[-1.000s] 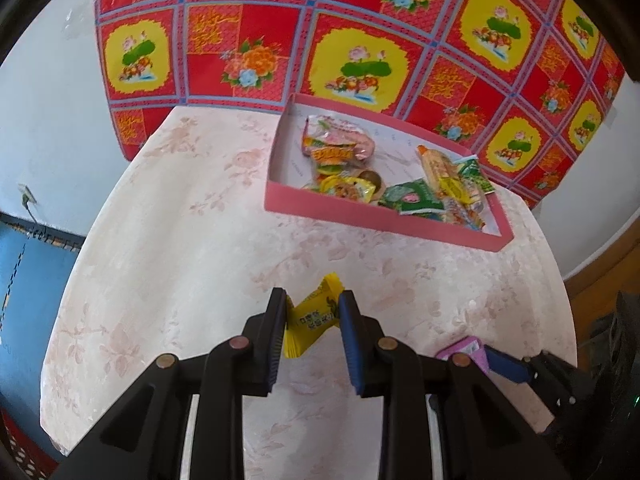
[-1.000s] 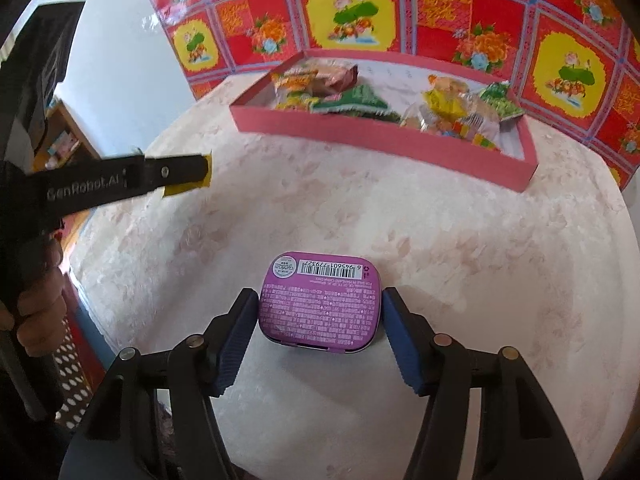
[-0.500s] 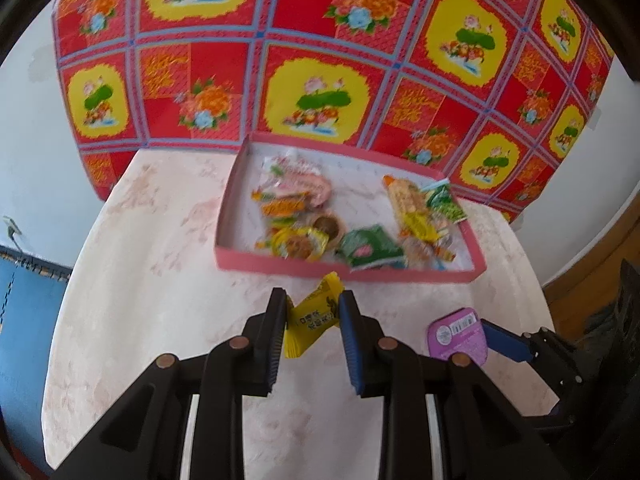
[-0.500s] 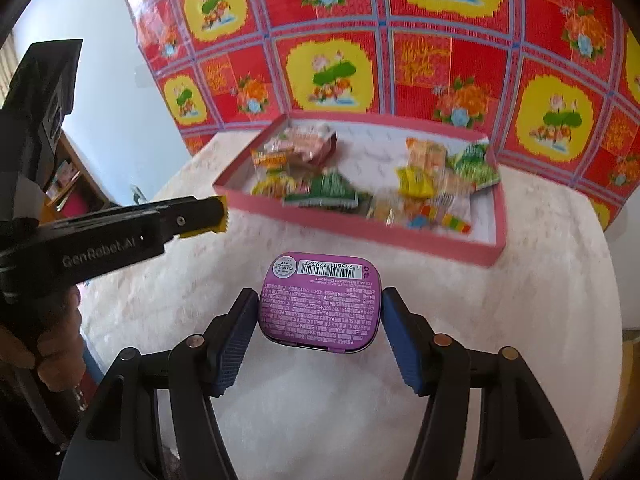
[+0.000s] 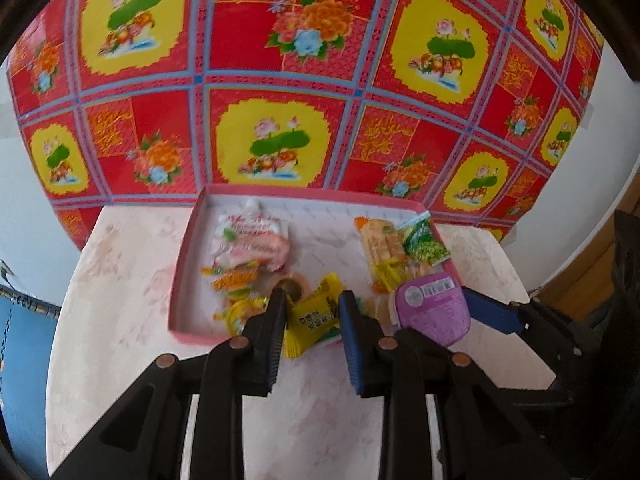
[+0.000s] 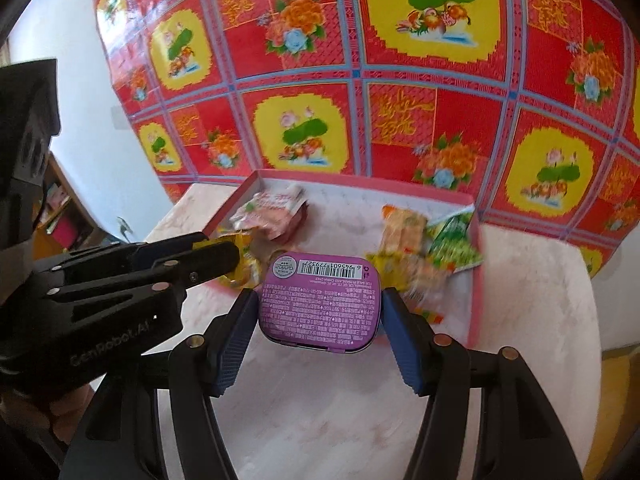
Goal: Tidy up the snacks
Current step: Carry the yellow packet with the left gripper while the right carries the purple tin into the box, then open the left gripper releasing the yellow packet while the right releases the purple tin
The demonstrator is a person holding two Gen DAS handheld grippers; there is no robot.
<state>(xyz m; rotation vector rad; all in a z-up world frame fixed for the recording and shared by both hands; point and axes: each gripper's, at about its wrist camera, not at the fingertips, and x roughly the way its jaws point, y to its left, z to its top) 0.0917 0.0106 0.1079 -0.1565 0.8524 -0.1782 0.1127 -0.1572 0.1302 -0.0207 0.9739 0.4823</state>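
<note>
My left gripper (image 5: 313, 312) is shut on a yellow snack packet (image 5: 314, 318) and holds it above the near edge of the pink tray (image 5: 182, 264). My right gripper (image 6: 318, 304) is shut on a purple tin (image 6: 318, 300), barcode side up, held over the tray's near edge (image 6: 476, 280). The tin also shows in the left wrist view (image 5: 434, 308), right of the yellow packet. The tray holds several wrapped snacks, among them a pink pouch (image 5: 250, 242) and a green packet (image 5: 426, 244). The left gripper shows at the left of the right wrist view (image 6: 224, 254).
The tray lies on a round table with a pale floral cloth (image 5: 120, 300). A red and yellow flowered sheet (image 5: 280, 80) hangs on the wall behind it. A wooden shelf (image 6: 56, 208) stands at far left, a dark object (image 5: 624, 280) at right.
Both grippers have lifted and moved forward with their loads, from over the bare cloth to the tray's near edge. The two grippers are now closer together.
</note>
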